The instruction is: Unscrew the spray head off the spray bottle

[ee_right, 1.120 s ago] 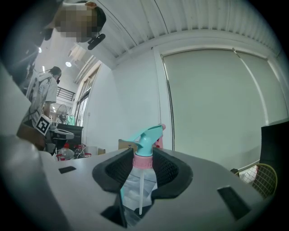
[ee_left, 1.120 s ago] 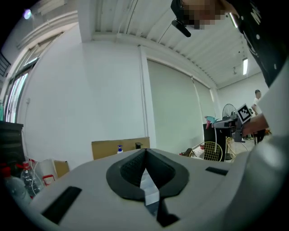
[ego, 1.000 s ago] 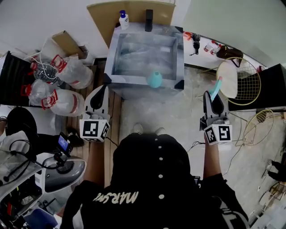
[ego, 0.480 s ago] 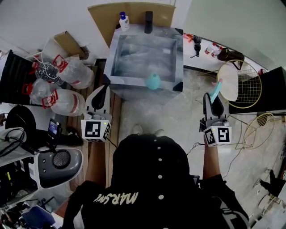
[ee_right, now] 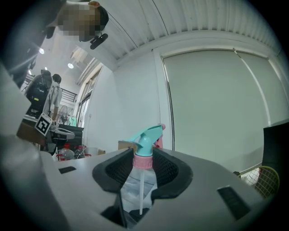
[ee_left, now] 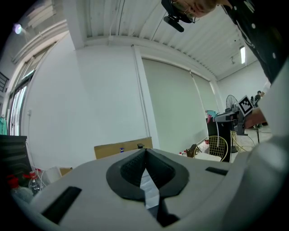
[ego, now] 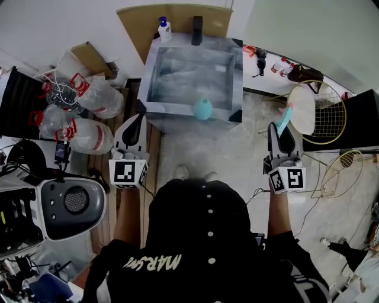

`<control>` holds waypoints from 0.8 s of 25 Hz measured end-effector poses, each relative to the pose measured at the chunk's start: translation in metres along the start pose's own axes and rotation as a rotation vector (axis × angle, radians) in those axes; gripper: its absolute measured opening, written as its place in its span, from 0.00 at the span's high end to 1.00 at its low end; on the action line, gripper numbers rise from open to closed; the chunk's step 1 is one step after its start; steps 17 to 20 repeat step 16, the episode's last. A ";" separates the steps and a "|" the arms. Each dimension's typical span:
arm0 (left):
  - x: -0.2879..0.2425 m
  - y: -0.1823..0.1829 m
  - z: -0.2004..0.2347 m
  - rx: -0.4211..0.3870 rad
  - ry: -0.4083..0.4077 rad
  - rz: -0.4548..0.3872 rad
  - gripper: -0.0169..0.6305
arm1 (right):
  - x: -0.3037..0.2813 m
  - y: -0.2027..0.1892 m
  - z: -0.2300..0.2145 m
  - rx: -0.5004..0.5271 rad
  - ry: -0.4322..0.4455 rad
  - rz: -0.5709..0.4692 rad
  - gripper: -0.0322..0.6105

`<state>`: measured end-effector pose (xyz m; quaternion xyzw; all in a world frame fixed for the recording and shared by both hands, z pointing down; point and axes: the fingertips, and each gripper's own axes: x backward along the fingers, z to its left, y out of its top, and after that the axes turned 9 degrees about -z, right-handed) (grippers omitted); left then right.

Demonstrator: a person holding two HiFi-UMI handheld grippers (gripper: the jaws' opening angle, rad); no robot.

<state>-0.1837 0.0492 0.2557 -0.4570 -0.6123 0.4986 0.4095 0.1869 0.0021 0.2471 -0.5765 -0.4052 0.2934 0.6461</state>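
The spray head (ee_right: 146,135) is clamped in the right gripper (ee_right: 143,162), whose pads press on its pink collar (ee_right: 142,161). The teal nozzle rises above the collar, and a thin white tube (ee_right: 140,191) hangs free below with no bottle round it, so the head looks already off. It is probably light, hard plastic. The collar is the sound place to hold it, since the trigger would give and the tube bends.

The teal rounded thing at the near rim of the table (ego: 237,77) is probably the bottle (ego: 203,108), well apart from both grippers. It looks smooth and likely tips easily. The left gripper (ee_left: 145,169) is closed on nothing.

The table is steel with a raised edge and stands on a pale floor (ego: 237,154). Behind it are cardboard (ego: 136,18) and a pump bottle (ego: 164,26). Bagged jugs (ego: 89,133) lie to the left, and the walls are white.
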 end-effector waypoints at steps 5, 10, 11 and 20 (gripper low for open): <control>0.000 -0.005 -0.005 -0.002 -0.012 -0.003 0.94 | 0.004 -0.004 0.000 0.002 -0.007 -0.006 0.72; -0.006 0.000 -0.006 -0.001 -0.030 -0.001 0.94 | 0.002 0.001 0.000 0.001 -0.015 -0.002 0.72; -0.007 0.001 -0.007 -0.001 -0.033 -0.002 0.94 | 0.003 0.002 0.001 0.002 -0.015 -0.001 0.72; -0.010 0.003 -0.013 -0.013 -0.045 -0.002 0.94 | 0.003 0.003 -0.001 0.009 -0.013 0.000 0.72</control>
